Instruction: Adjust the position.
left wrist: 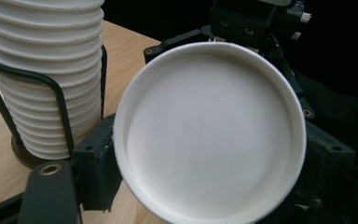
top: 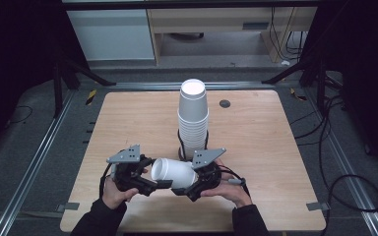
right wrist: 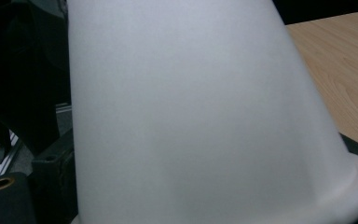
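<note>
While both hands sit low near the front edge of the table (top: 256, 147), a single white cup (top: 173, 172) lies on its side between the two tools, lifted just off the wood. L gripper (top: 160, 185) faces the cup's closed base, seen as a round disc in the left gripper view (left wrist: 209, 135); its jaws stand either side of the base end, but whether the pads press can't be told, so grip there is uncertain. R gripper (top: 181, 191) has the rim end; the right gripper view looks along the cup wall (right wrist: 191, 116) to the flared lip, w/ jaws hidden behind it, so its hold can't be confirmed either. Judged step: handing or re-gripping the cup between tools, prob. to put it on the cup stack (top: 193, 118) in the wire holder (left wrist: 58, 98) just behind. To do it well: one tool should clamp firmly before the other lets go; squeeze lightly, thin wall will dent; keep cup axis level until ready to turn it mouth-down. Room: stack stands just beyond the grippers, near enough to knock w/ the R tool's grey plate (top: 207, 157), so lift up before going fwd. Open wood to L and R; front edge is near the wrists, little slack backwards.
</note>
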A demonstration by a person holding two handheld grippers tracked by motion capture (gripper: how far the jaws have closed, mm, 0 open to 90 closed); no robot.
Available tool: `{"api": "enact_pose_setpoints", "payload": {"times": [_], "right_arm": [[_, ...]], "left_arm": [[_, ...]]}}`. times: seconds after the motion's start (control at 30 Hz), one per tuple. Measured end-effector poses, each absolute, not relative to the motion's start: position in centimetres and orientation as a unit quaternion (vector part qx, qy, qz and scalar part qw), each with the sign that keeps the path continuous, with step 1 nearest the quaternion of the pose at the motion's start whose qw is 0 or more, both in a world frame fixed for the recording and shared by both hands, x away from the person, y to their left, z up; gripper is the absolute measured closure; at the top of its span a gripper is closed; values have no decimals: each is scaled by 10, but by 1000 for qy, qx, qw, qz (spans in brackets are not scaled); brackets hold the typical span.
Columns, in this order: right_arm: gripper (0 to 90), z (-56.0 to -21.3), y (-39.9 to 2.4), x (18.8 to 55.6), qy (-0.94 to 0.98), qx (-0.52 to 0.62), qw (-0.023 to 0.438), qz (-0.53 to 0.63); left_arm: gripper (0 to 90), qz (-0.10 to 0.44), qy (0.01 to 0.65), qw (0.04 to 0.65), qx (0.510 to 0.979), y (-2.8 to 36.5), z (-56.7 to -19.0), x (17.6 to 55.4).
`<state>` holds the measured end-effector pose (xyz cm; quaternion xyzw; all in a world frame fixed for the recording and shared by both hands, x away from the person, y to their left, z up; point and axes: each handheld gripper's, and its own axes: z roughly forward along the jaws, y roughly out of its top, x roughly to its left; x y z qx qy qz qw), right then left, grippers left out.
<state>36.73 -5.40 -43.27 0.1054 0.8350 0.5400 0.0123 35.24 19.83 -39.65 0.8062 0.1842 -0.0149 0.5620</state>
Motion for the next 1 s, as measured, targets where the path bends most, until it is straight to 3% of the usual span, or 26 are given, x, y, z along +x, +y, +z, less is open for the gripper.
{"api": "enact_pose_setpoints", "payload": {"times": [0.57, 1.0], "right_arm": [[82, -426, -73, 374, 843, 114, 38, 524], [81, -399, -90, 383, 868, 102, 73, 480]], "left_arm": [[166, 12, 193, 555, 809, 211, -387, 353], [122, 21, 207, 492, 846, 216, -400, 362]]}}
